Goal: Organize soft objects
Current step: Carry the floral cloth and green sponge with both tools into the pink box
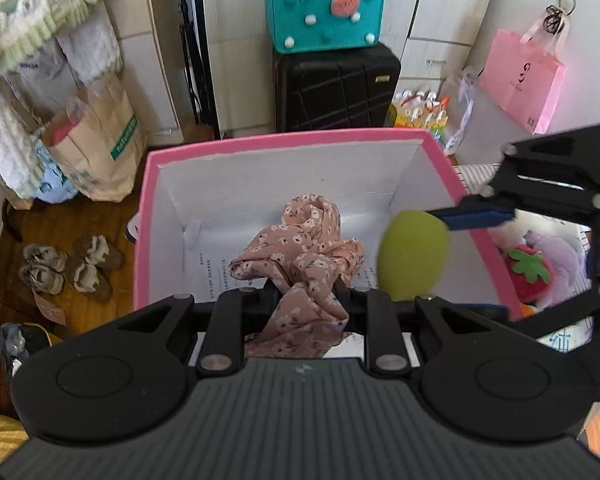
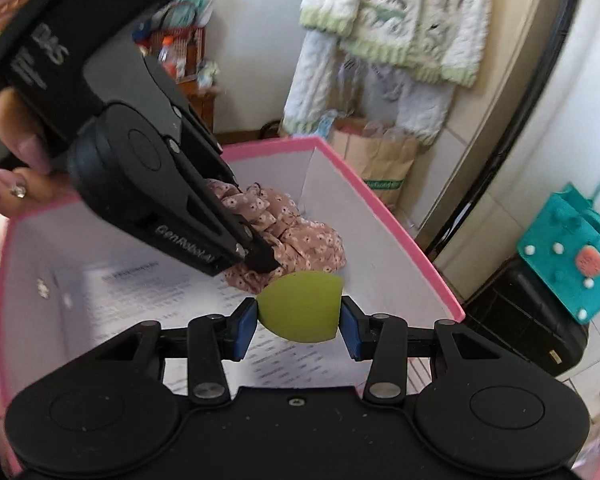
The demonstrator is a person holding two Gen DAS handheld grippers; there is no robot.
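Observation:
A pink-rimmed white box (image 1: pixel 288 138) stands open below both grippers; it also shows in the right wrist view (image 2: pixel 384 208). My left gripper (image 1: pixel 306 300) is shut on a pink floral cloth (image 1: pixel 304 248), which hangs bunched inside the box. In the right wrist view the left gripper (image 2: pixel 260 258) reaches down from the upper left onto the same cloth (image 2: pixel 300 236). My right gripper (image 2: pixel 298 326) is shut on a yellow-green soft sponge (image 2: pixel 300 306) over the box. In the left wrist view the right gripper (image 1: pixel 460 218) enters from the right with the sponge (image 1: pixel 414 252).
A strawberry plush (image 1: pixel 528 272) and a purple plush (image 1: pixel 556 252) lie right of the box. Behind the box stand a black suitcase (image 1: pixel 336 88) with a teal bag (image 1: pixel 324 8), a paper bag (image 1: pixel 96 136) and slippers (image 1: pixel 72 268) on the wood floor.

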